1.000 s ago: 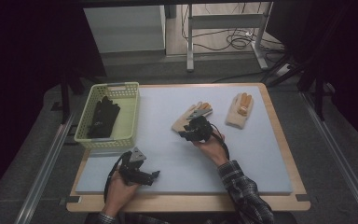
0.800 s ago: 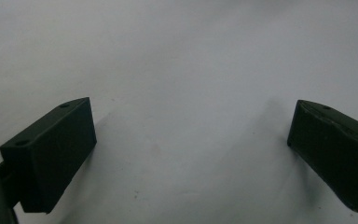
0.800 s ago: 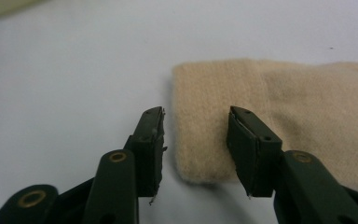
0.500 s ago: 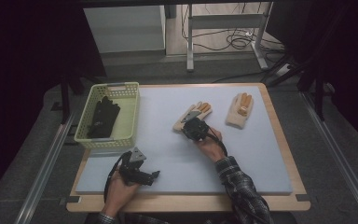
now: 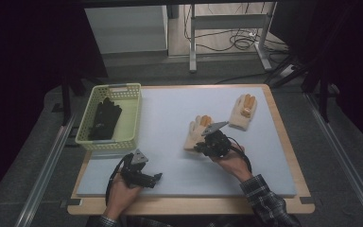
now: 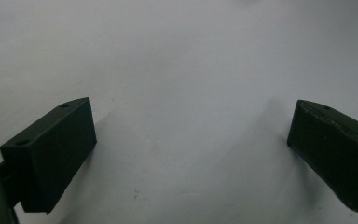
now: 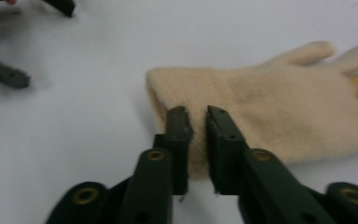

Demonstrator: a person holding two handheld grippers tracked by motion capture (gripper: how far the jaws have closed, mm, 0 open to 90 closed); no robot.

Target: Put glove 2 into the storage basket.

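The right claw [image 5: 199,147] has pinched the near glove [image 5: 196,132] by its cuff and dragged it nearer.

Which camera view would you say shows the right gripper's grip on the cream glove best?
The right gripper view: the right gripper pinches the cream glove at its cuff edge, close up. The high view shows the glove small, its cuff partly behind the gripper.

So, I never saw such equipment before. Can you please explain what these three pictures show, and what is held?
A person sits at a table and holds a hand tool with two black jaws in each hand. The high view looks down from above; the other two pictures come from small cameras riding on the tools. The right gripper pinches the cuff of a cream glove; its jaws have just been opening a little. The left gripper is open above the bare mat. A second cream glove lies farther back, and a black glove lies in a yellow basket.
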